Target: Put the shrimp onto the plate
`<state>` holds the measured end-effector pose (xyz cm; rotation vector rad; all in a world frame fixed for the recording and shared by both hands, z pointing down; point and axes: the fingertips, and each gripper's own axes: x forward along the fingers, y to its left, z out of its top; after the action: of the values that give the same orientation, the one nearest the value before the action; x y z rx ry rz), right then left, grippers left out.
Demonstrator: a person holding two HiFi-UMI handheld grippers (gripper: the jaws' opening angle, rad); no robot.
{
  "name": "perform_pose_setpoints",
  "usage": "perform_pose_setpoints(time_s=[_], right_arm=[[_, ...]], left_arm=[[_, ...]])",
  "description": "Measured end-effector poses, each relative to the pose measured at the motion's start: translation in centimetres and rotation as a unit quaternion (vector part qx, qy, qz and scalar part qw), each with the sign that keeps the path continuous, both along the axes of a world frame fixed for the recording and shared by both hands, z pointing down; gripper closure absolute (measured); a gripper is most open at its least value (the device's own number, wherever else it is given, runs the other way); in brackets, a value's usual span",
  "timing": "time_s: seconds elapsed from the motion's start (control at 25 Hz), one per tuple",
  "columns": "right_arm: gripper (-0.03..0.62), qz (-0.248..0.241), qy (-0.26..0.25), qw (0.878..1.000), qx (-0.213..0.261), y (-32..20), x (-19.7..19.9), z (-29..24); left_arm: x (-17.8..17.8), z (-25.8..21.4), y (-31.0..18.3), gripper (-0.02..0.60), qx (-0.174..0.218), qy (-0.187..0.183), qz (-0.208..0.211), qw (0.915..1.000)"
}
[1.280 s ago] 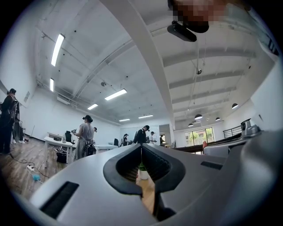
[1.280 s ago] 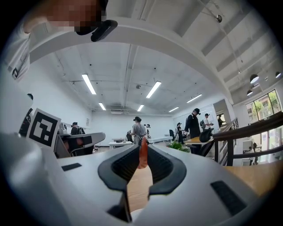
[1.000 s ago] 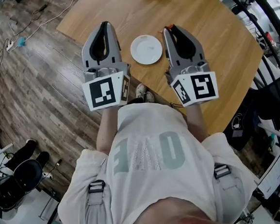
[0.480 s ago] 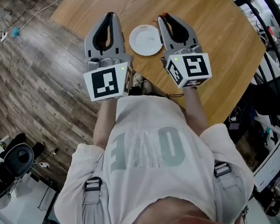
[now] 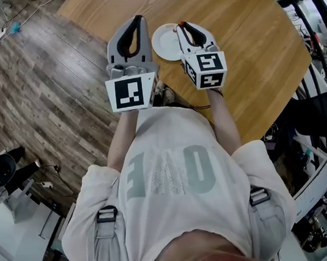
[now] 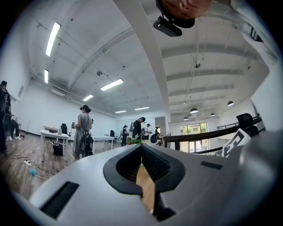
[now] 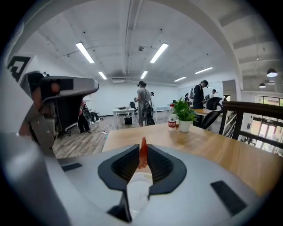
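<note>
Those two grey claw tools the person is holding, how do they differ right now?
The right gripper pinches a red shrimp between its fingers; the left gripper is shut on nothing. The right gripper hangs over the white plate; the left gripper is beside the plate, over bare table. Both have the same grey build, each with a marker cube.

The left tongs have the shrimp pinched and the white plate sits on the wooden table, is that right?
Not quite: the right tongs pinch the shrimp, as the right gripper view shows. The left tongs are shut on nothing. The white plate does sit on the wooden table.
</note>
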<state>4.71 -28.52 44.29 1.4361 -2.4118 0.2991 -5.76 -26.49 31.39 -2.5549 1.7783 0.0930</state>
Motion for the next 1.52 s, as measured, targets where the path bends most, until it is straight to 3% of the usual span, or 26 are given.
perform_pose_setpoints(time_s=[0.4, 0.76, 1.16, 1.52], right_arm=[[0.531, -0.021, 0.056, 0.992, -0.111, -0.4, -0.9, 8.6], [0.531, -0.026, 0.089, 0.979, -0.181, 0.6, -0.3, 13.6], [0.531, -0.03, 0.093, 0.973, -0.209, 0.8, -0.9, 14.9], [0.531, -0.023, 0.095, 0.974, -0.204, 0.5, -0.8, 14.6]], left_arm=[[-0.8, 0.8, -0.5, 0.569, -0.011, -0.004, -0.009, 0.9999], [-1.0, 1.0, -0.7, 0.569, -0.014, -0.007, -0.018, 0.9997], [-0.7, 1.6, -0.6, 0.569, -0.018, -0.012, -0.009, 0.9997], [-0.9, 1.6, -0.9, 0.569, -0.027, -0.017, -0.014, 0.9994]])
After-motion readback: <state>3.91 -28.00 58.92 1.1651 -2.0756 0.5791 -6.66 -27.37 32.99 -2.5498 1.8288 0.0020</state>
